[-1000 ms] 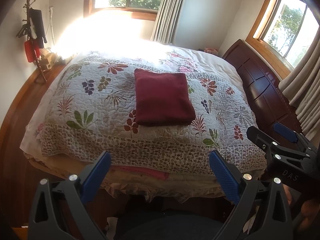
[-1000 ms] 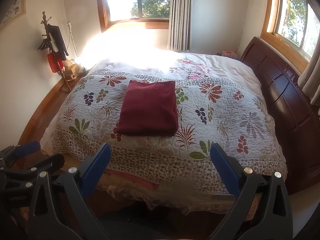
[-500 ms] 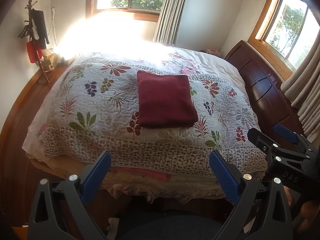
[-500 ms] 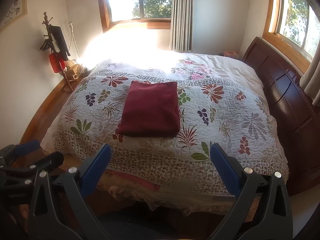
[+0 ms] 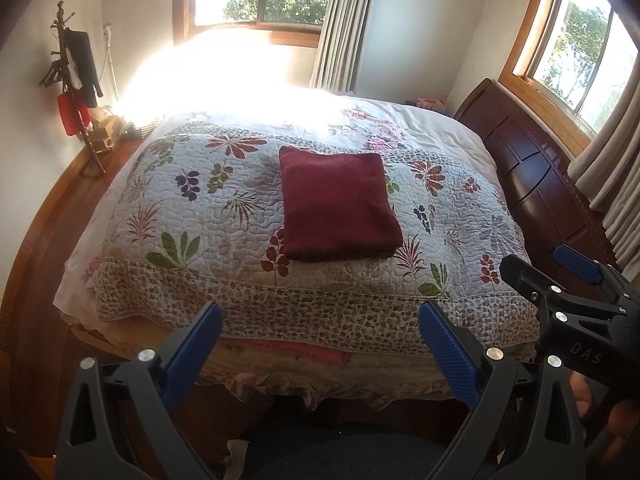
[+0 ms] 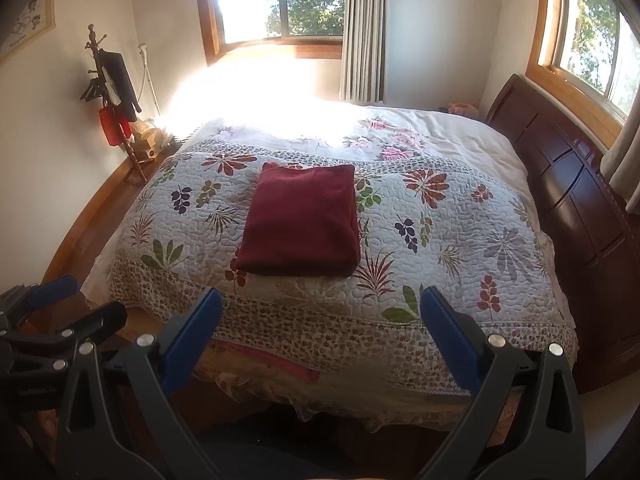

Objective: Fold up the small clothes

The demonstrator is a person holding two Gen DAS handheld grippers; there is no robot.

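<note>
Maroon garment (image 5: 338,206), folded into a neat rectangle, lies flat on the floral quilt (image 5: 208,216), roughly mid-bed, a bit left of centre in the right wrist view (image 6: 300,220). Its near edge sits just short of the quilt's small-print border band.

L gripper (image 5: 320,328) hangs off the near end of the bed (image 5: 420,124), blue fingers (image 5: 448,348) spread wide, nothing betw. them, well apart from the garment. R gripper (image 6: 320,320) same story: fingers (image 6: 192,328) splayed, empty, held short of the bed's near edge. Each gripper shows in the other's cam: R one at the right edge of the left wrist view (image 5: 568,284), L one at the lower left of the right wrist view (image 6: 52,312). They sit side by side.

Dark wood headboard (image 5: 536,176) runs along the right side of the bed. Coat stand (image 6: 116,96) w/ dark and red items stands by the left wall. Far window (image 6: 280,0) throws strong sun across the far part of the bed, washing it out; curtain (image 6: 364,32) hangs to its right. 2nd window (image 5: 580,44) above the headboard.
</note>
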